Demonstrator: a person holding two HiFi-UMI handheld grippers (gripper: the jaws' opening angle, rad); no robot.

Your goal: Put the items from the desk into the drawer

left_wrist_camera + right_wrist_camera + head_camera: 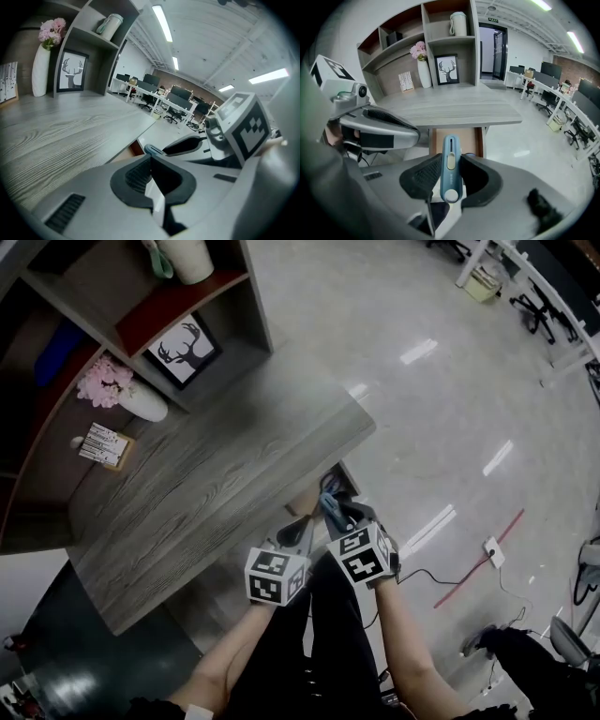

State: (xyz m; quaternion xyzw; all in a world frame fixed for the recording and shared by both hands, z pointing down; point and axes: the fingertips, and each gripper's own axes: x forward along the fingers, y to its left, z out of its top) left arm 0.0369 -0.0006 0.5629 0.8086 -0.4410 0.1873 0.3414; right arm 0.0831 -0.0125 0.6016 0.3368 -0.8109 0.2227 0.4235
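Grey worktop (216,474) carried vase (141,404) and deer picture (183,351). Right gripper (451,174) jaws pinched blue cutter (451,161) near open drawer (471,140). Left gripper (151,177) jaws pressed together.

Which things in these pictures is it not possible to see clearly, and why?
- Inside of the drawer: in the right gripper view the blue cutter covers part; in the head view the desk top hides most.
- Print on the small card: too small in all views, cut by the left edge in the left gripper view.

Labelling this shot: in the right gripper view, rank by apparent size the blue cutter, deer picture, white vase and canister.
1. blue cutter, though nearness inflates it
2. deer picture
3. white vase and canister look alike, unranked
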